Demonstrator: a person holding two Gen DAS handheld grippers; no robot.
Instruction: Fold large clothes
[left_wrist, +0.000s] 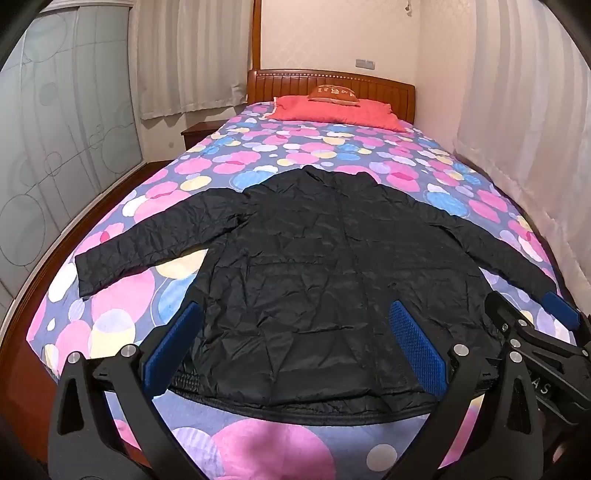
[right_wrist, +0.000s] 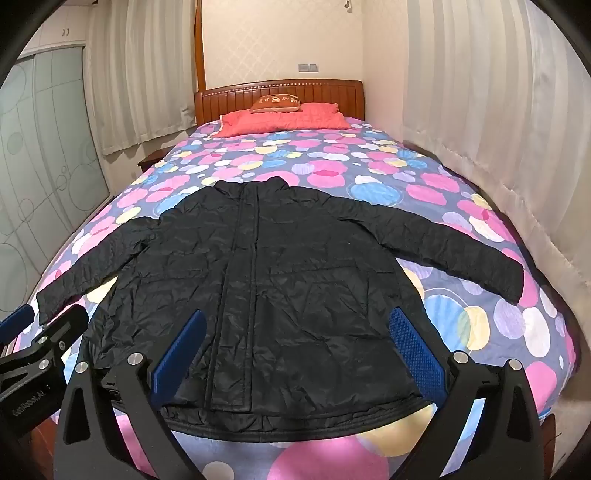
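Jacket (left_wrist: 314, 266) spread flat on bed (left_wrist: 332, 147), sleeves out, ready for folding | left tongs (left_wrist: 295, 350), right tongs (right_wrist: 295, 354) released above jacket's hem | I plan sleeves first

The jacket (left_wrist: 314, 266) ahead of the left tongs (left_wrist: 295, 350) is black all over, its shell crinkled and faintly quilted. The bedspread (left_wrist: 332, 147) under it is purple-blue, strewn with overlapping circles of pink, pale yellow, sky blue, white and lilac. Far beyond the tongs a coral-red pillow (left_wrist: 332, 109) lies with a small orange-brown cushion (left_wrist: 334, 94) bearing pale marks on top. The headboard (left_wrist: 380, 86) behind is glossy reddish-brown wood. The tongs themselves are black with blue, finely dotted pads (left_wrist: 417, 347). The curtains (right_wrist: 480, 92) are cream.
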